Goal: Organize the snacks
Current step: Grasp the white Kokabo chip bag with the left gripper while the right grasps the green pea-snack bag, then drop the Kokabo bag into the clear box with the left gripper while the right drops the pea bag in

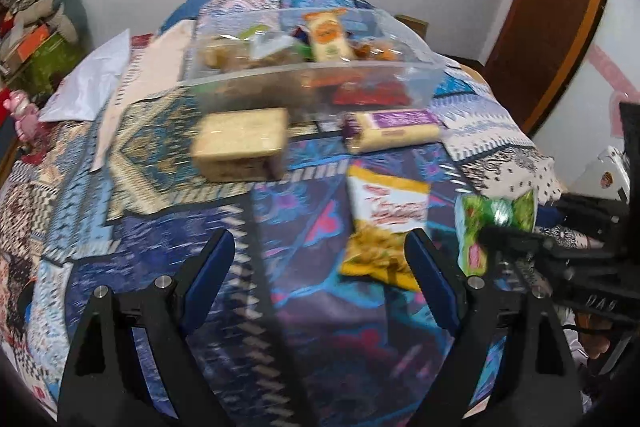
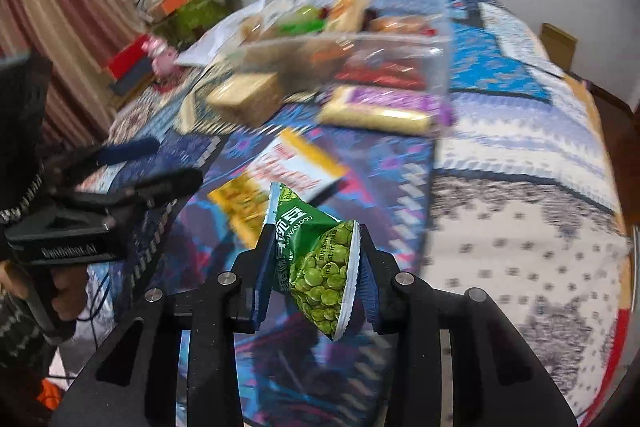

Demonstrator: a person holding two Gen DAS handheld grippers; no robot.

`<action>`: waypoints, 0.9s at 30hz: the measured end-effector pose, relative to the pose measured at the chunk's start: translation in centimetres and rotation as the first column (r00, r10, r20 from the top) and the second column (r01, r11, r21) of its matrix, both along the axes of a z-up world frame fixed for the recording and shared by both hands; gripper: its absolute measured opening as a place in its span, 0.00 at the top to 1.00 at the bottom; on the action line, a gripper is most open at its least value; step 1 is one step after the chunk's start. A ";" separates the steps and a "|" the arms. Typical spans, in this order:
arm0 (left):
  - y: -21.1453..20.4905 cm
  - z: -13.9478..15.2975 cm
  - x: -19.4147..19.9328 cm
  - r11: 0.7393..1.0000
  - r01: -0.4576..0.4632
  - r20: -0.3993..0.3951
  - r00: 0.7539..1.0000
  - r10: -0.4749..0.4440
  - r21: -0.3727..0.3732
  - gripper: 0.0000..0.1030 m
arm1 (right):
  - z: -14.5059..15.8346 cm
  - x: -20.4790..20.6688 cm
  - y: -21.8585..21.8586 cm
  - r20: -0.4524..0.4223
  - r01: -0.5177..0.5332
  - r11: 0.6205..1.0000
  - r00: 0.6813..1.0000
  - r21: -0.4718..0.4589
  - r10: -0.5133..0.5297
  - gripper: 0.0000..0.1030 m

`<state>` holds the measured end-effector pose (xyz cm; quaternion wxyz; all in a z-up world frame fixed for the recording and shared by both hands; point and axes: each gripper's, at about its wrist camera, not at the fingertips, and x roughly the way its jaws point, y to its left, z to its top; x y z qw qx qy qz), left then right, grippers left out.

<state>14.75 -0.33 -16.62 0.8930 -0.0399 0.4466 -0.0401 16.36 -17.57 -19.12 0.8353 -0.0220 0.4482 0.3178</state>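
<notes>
We see the green pea packet (image 2: 320,259) pinched in our right claw (image 2: 316,267), lifted above the patterned bed (image 2: 520,227). Our left claw (image 1: 320,259) hangs spread and empty beside the yellow snack bag (image 1: 384,227), with the clear box (image 1: 312,75) of snacks beyond.

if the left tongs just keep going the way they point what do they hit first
Most likely the patterned bedspread itself: the open left tongs tilt down at bare cloth between their fingers. The yellow and white snack bag lies just inside the right finger and might be brushed; blur leaves depth unclear.
</notes>
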 end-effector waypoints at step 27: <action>-0.6 0.4 3.7 0.999 -0.010 0.029 1.000 0.011 -0.046 0.49 | 2.8 3.6 -2.8 0.056 0.132 0.988 0.989 0.079 -0.136 0.67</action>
